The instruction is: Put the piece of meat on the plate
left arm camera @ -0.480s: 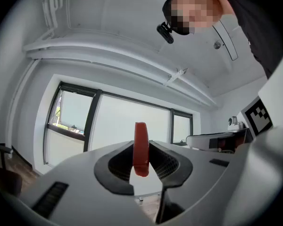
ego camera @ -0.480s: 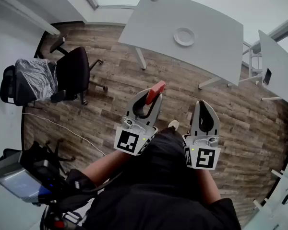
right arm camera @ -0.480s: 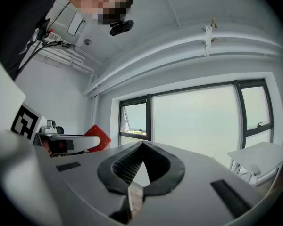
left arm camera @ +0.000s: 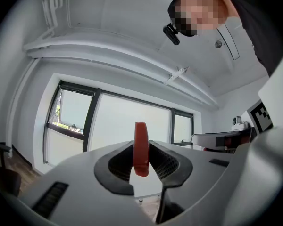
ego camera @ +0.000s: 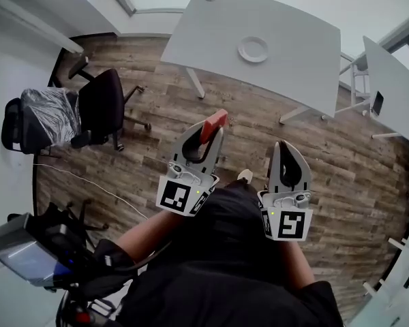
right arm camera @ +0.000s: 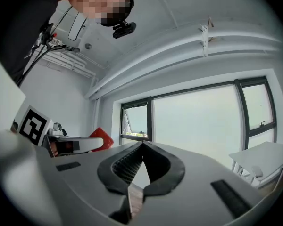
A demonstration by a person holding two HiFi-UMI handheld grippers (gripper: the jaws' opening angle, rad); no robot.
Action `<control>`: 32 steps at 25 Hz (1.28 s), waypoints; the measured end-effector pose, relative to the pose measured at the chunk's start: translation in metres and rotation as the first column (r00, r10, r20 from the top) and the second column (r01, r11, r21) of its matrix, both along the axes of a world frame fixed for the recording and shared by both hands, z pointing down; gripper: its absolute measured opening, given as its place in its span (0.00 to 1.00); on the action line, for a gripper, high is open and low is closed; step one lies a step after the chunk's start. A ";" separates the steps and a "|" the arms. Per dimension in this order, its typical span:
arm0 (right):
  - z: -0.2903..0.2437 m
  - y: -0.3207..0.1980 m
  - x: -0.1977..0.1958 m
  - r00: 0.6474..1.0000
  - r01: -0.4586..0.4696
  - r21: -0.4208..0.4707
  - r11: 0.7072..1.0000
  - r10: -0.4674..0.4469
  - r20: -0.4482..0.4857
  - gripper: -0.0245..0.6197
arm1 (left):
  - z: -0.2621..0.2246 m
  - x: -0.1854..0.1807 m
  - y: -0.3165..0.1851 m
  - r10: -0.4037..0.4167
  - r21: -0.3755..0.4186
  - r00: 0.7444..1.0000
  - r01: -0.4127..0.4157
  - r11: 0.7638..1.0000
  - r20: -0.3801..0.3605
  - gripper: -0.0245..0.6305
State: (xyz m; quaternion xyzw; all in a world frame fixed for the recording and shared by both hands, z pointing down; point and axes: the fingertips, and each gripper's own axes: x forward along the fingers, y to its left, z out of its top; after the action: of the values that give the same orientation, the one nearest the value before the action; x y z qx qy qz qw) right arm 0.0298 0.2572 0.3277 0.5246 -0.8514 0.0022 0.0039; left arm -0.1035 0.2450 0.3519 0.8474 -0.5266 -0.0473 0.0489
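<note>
A flat red piece of meat [ego camera: 213, 125] sticks out from the tips of my left gripper [ego camera: 210, 133], whose jaws are shut on it. In the left gripper view the meat [left arm camera: 141, 147] stands on edge between the black pads. The same red piece [right arm camera: 97, 138] shows at the left of the right gripper view. My right gripper [ego camera: 287, 147] is held level beside the left one, shut with nothing in it [right arm camera: 142, 145]. A white round plate [ego camera: 253, 49] lies on the grey table [ego camera: 211, 39] ahead, well beyond both grippers.
A black office chair [ego camera: 99, 107] and a second chair wrapped in plastic [ego camera: 44, 114] stand at the left on the wooden floor [ego camera: 327, 162]. Another grey table [ego camera: 395, 94] is at the right. Windows [left arm camera: 118, 126] fill the far wall.
Both grippers have moved a little up in the head view, the left one with the meat farther toward the table. The plate and table have shifted slightly as the head moved.
</note>
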 end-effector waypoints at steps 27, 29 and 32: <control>0.034 -0.028 0.093 0.998 0.009 -0.051 0.999 -0.006 0.058 0.05 | 0.016 0.068 -0.025 -0.110 -0.040 0.994 0.110 0.993 0.003 0.18; 0.034 -0.034 0.100 0.998 -0.004 -0.049 0.999 0.007 0.056 0.05 | 0.017 0.072 -0.034 -0.105 -0.037 0.994 0.105 0.994 0.000 0.18; 0.037 -0.054 0.105 0.999 -0.027 -0.052 0.998 0.029 0.041 0.05 | 0.020 0.076 -0.058 -0.094 -0.034 0.996 0.093 0.995 -0.011 0.18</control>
State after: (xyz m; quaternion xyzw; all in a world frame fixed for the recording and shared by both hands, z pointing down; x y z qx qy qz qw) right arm 0.1345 0.2036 0.3648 0.5360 -0.8435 0.0349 -0.0005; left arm -0.0277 0.1874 0.3719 0.8205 -0.5661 -0.0459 0.0641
